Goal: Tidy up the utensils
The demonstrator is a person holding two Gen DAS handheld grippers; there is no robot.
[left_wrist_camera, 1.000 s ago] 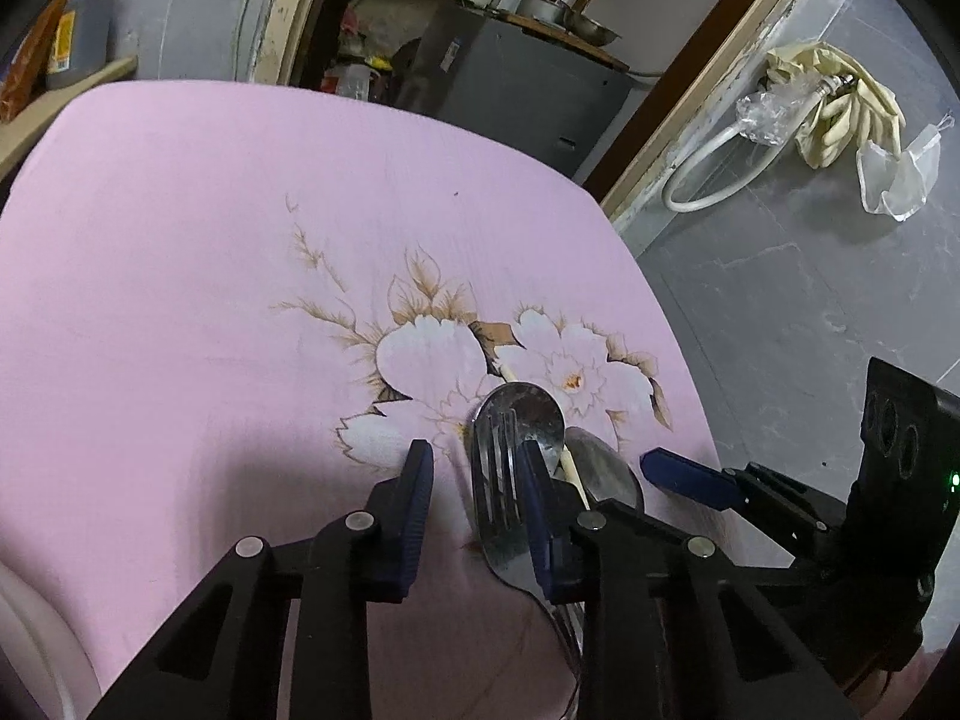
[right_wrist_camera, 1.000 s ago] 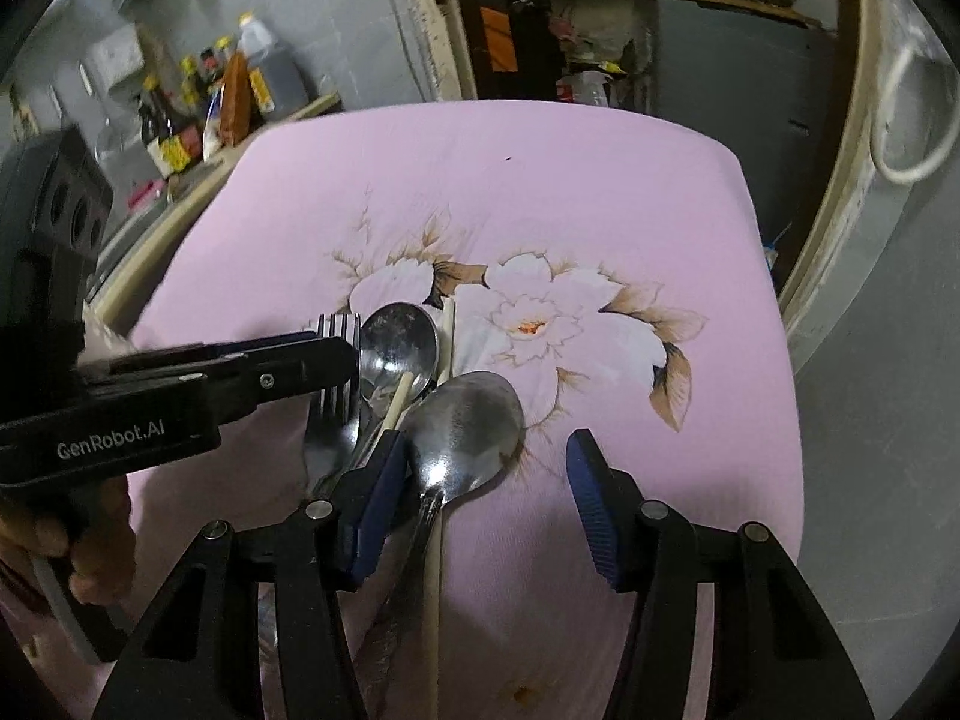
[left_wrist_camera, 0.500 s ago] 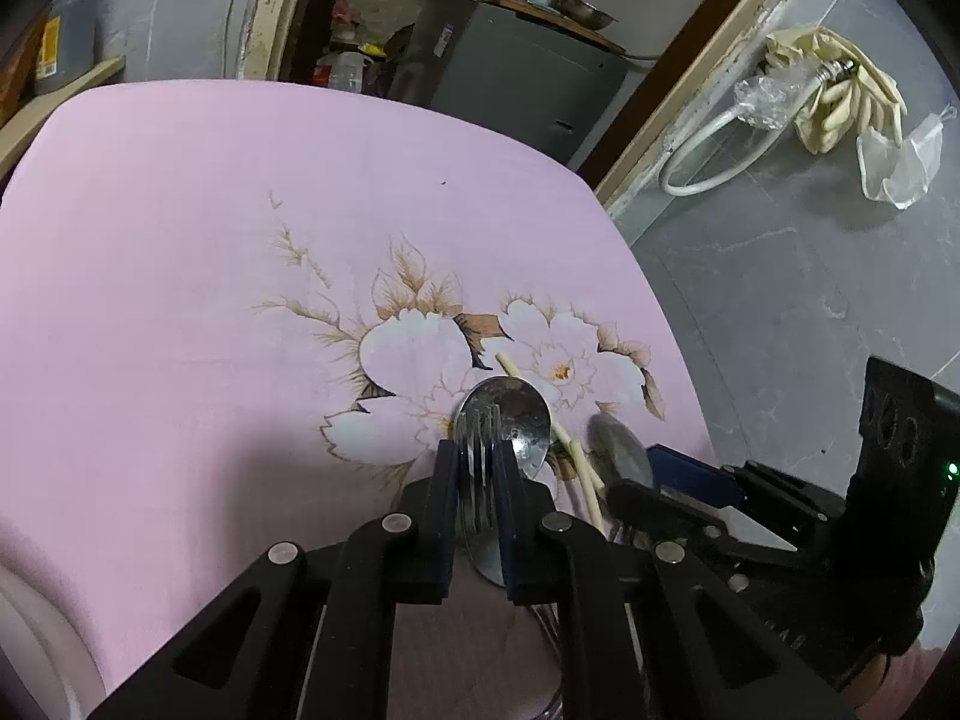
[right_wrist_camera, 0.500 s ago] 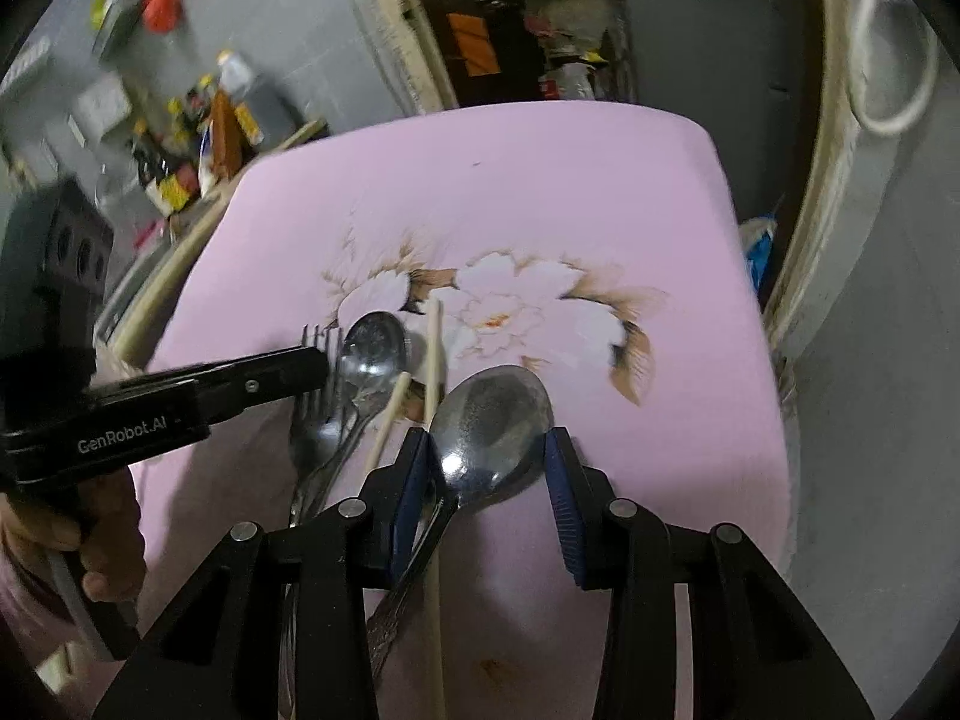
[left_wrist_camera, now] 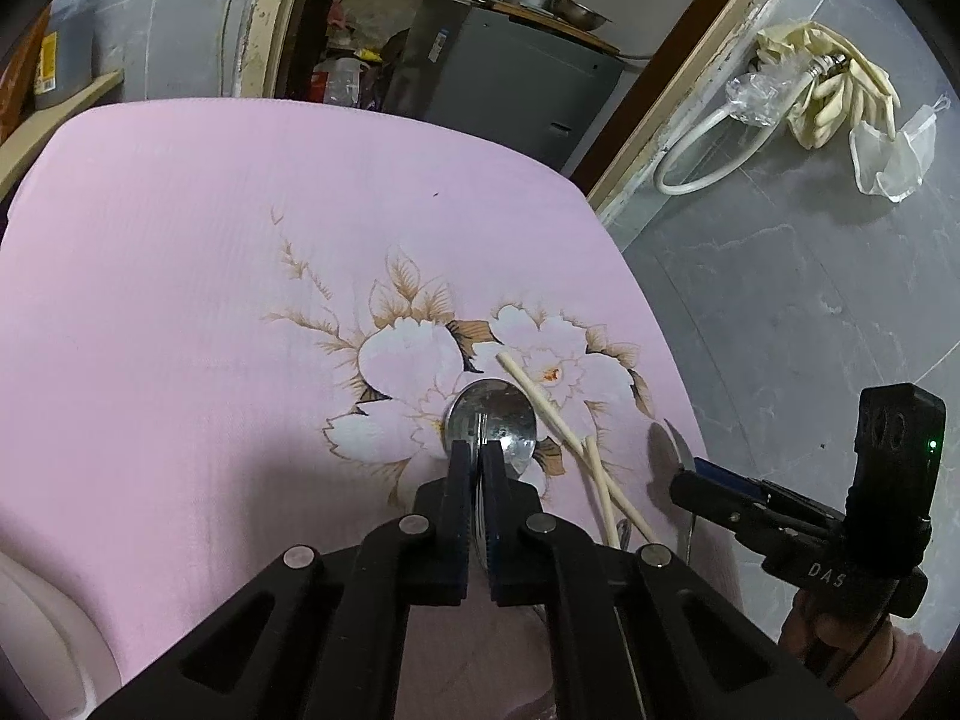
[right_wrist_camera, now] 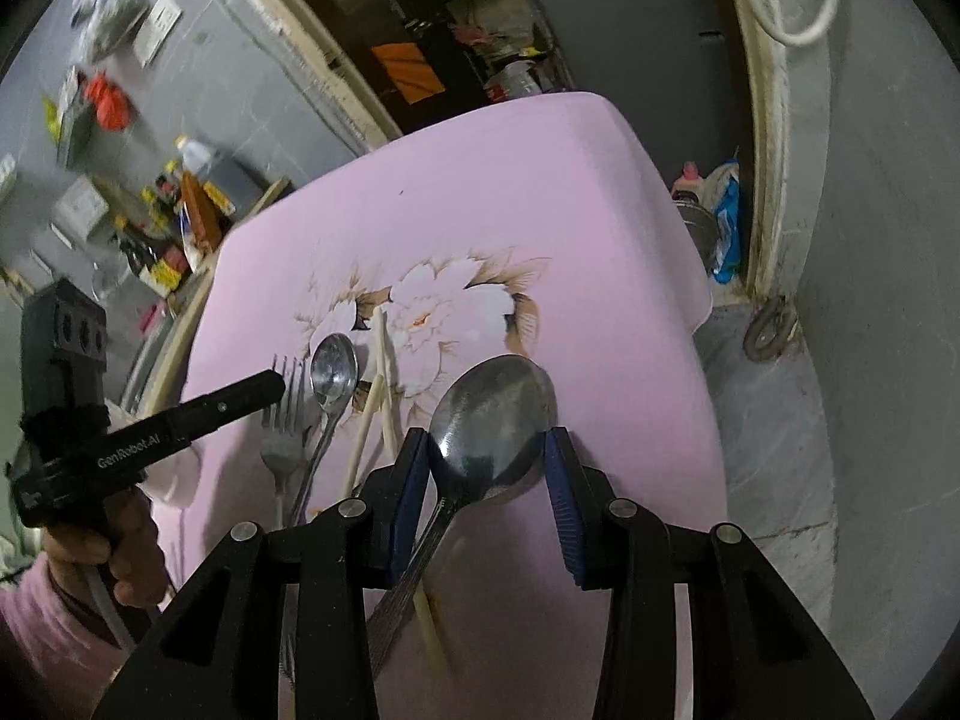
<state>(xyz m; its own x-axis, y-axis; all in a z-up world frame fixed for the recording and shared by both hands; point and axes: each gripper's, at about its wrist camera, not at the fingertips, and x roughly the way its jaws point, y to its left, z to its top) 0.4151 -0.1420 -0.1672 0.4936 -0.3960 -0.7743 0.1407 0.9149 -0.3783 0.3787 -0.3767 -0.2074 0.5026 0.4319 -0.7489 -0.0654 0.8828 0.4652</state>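
Right gripper (right_wrist_camera: 489, 468): your jaws are clamped across the bowl of the big spoon (right_wrist_camera: 495, 414), one pad on each side of its widest part. In my judgement that hold lets you lift it off the pile without dragging its neighbours.

Big spoon: it lies near the table's right edge, its handle running back under your gripper, across one chopstick.

Left gripper (left_wrist_camera: 477, 468): your jaws have just been closing and now stand almost together, pinching the fork (right_wrist_camera: 282, 420) edge-on. The left view shows only a thin sliver of metal between the pads; the right view shows the fingers over the tines. A thin flat thing needs that tight pinch.

Small spoon (right_wrist_camera: 333, 369): it rests bowl-up just beside the fork, untouched, its handle trailing toward you.

Chopsticks (left_wrist_camera: 540, 399): the two lie crossed between the small spoon and the big one, tips over the flower print.

Table (left_wrist_camera: 180, 240): covered in pink cloth; its far half is bare, room enough, I'd judge, to lay the pieces out apart.
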